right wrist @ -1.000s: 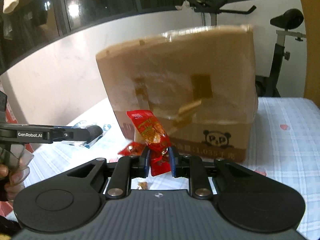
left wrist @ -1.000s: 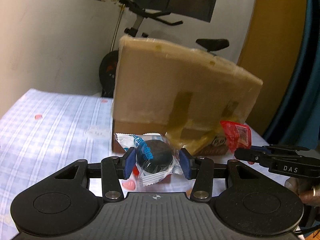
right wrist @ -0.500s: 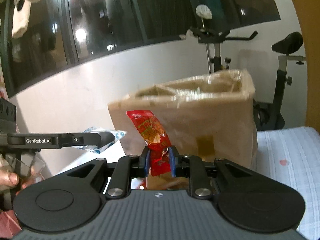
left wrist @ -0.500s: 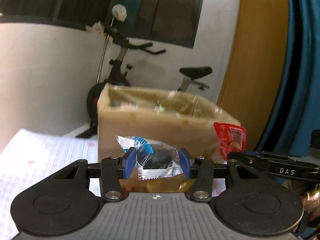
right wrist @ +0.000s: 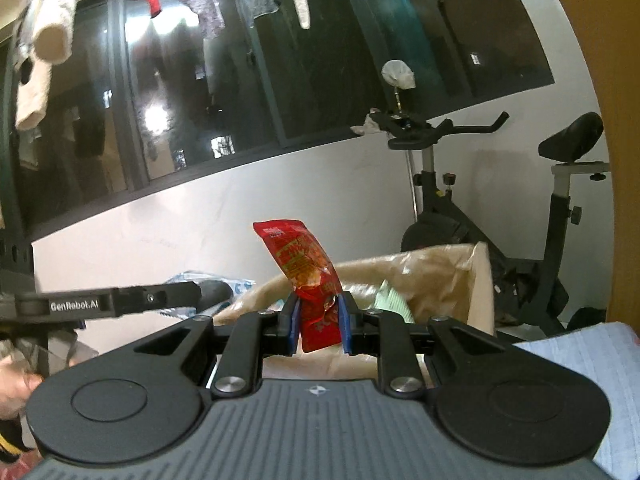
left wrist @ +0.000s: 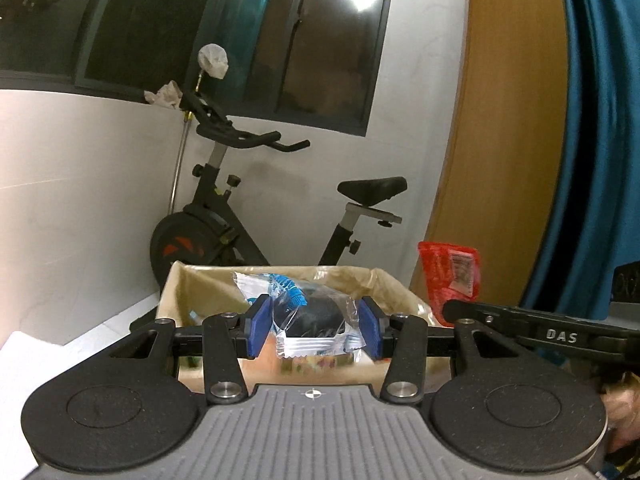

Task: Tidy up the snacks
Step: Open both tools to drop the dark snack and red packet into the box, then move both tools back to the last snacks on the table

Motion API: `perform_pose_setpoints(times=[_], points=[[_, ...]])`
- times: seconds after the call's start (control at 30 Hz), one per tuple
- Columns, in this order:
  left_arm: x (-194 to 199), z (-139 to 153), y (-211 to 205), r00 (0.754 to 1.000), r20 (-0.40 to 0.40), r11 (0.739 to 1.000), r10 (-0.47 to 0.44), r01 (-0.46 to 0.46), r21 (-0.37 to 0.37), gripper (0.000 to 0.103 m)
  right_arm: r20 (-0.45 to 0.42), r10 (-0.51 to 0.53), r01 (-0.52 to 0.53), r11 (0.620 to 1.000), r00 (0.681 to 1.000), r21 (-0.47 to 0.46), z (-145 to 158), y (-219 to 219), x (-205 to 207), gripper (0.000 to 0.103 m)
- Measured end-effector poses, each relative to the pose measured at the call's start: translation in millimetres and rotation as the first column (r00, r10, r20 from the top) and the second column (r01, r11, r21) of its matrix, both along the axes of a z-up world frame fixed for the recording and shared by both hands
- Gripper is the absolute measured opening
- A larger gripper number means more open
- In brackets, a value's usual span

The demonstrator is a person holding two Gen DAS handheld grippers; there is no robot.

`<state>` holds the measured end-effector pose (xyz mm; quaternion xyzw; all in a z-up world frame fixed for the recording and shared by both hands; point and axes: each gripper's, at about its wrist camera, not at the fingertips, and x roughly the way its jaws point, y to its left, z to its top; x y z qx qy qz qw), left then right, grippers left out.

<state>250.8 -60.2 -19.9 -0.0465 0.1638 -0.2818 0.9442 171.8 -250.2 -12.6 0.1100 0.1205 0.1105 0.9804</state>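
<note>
Both grippers are up at about the rim of the open cardboard box (left wrist: 192, 288), each carrying a snack. Left gripper (left wrist: 314, 330): blue pads clamped on a clear-wrapped dark round snack (left wrist: 314, 318), one pad on each side. The wrapper's long axis runs roughly level across the jaws, with the blue-printed crimped end pointing up and left and the plain crimped edge hanging down toward the camera. From that wrist view it sits in front of and just above the box opening; whether it is past the near wall, I cannot tell. Right gripper (right wrist: 319, 326): jaws pinched nearly closed on the lower end of a red snack sachet (right wrist: 304, 264). The sachet's long axis is near vertical, its top leaning left, and most of its length stands free above the pads. It sits before the box's near rim, with the box's brown liner (right wrist: 420, 268) behind it. In the left wrist view, the red sachet shows to the right of the box above the other tool's finger. The two snacks are side by side but apart. An exercise bike (left wrist: 240, 216) stands behind the box against the white wall. A pale blue checked cloth (right wrist: 580, 352) covers the surface at lower right of the right wrist view. A person's hand (right wrist: 16, 384) shows at the left edge of that view.
</note>
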Motion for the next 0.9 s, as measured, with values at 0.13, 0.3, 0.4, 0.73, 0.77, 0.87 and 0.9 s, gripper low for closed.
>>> perform_pose_setpoints(times=[0.13, 0.3, 0.4, 0.73, 0.77, 0.87, 0.9], points=[[26, -1, -21, 1.000, -0.007, 0.999, 0.004, -0.003, 0.047, 0.050, -0.057, -0.060, 0.061, 0.998, 0.997, 0.009, 2, -14, 31, 0.021], [56, -12, -42, 0.998, -0.060, 0.995, 0.012, -0.006, 0.095, 0.050, -0.163, -0.159, 0.153, 0.987, 0.974, -0.044, -12, -24, 72, 0.021], [67, -19, -44, 0.995, -0.095, 0.994, 0.014, -0.004, 0.111, 0.051, -0.199, -0.219, 0.206, 0.975, 0.955, -0.083, -18, -23, 84, 0.021], [63, -13, -33, 0.999, -0.028, 0.984, 0.041, -0.036, 0.175, 0.075, -0.224, -0.266, 0.237, 0.960, 0.937, -0.149, -26, -22, 93, 0.039], [61, -12, -28, 0.999, -0.030, 0.986, 0.038, -0.033, 0.161, 0.075, -0.215, -0.265, 0.236, 0.960, 0.940, -0.154, -25, -20, 90, 0.039], [53, -7, -18, 0.999, -0.025, 0.990, 0.038, -0.034, 0.136, 0.075, -0.191, -0.248, 0.217, 0.961, 0.950, -0.169, -23, -14, 83, 0.039], [50, -6, -14, 0.999, -0.020, 0.991, 0.036, -0.033, 0.131, 0.075, -0.181, -0.239, 0.208, 0.963, 0.954, -0.174, -23, -11, 78, 0.039]])
